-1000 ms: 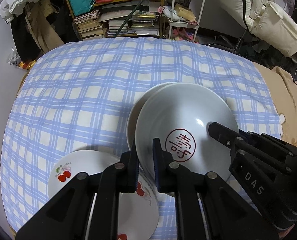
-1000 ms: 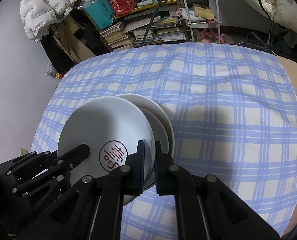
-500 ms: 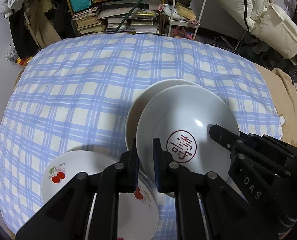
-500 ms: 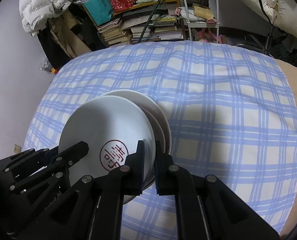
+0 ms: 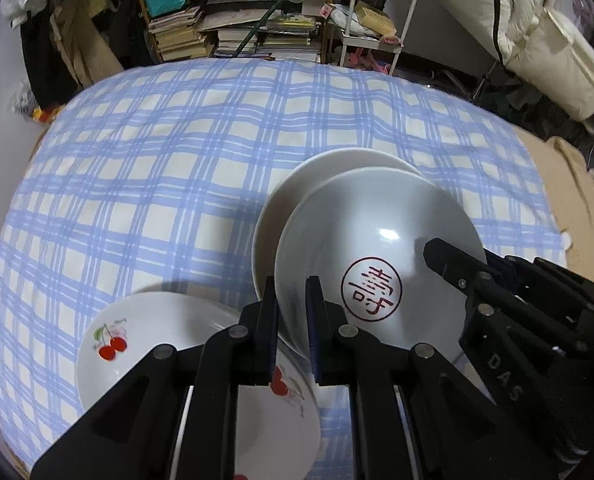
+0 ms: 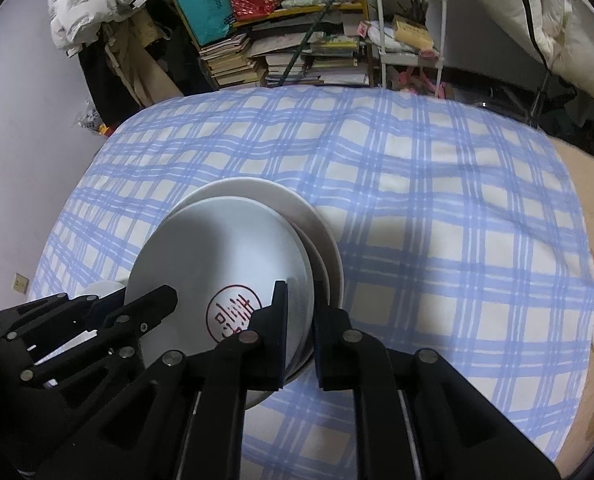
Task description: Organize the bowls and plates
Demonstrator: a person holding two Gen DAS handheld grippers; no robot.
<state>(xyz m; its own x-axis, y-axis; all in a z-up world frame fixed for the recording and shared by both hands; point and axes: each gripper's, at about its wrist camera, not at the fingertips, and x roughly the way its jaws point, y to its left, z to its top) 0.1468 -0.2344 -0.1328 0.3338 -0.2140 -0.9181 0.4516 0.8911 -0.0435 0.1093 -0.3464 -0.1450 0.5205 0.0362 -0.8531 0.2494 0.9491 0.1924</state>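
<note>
Plates and bowls sit on a blue-checked cloth (image 5: 169,168) that covers the surface. Uppermost is a white bowl with a red round seal (image 5: 371,264) printed inside it; it rests, tilted, on a white plate (image 5: 297,192) beneath, whose rim shows beyond it on the far side. In the right wrist view at least one more rim shows between the sealed bowl and the plate. The left gripper (image 5: 291,320) is clamped on the near left rim of the sealed bowl, one finger outside and one inside. The right gripper (image 6: 299,320) straddles the rim on the bowl's opposite side; its jaws have just been opening, and a narrow gap now shows between the outer finger and the stacked rims, so it no longer pinches them. To the near left, just beside the stack and partly under the left gripper, lies a white plate with red cherries (image 5: 145,344) painted on it. Beyond the far edge of the cloth stand stacked books (image 5: 233,36) and a white metal cart (image 5: 371,20).
</note>
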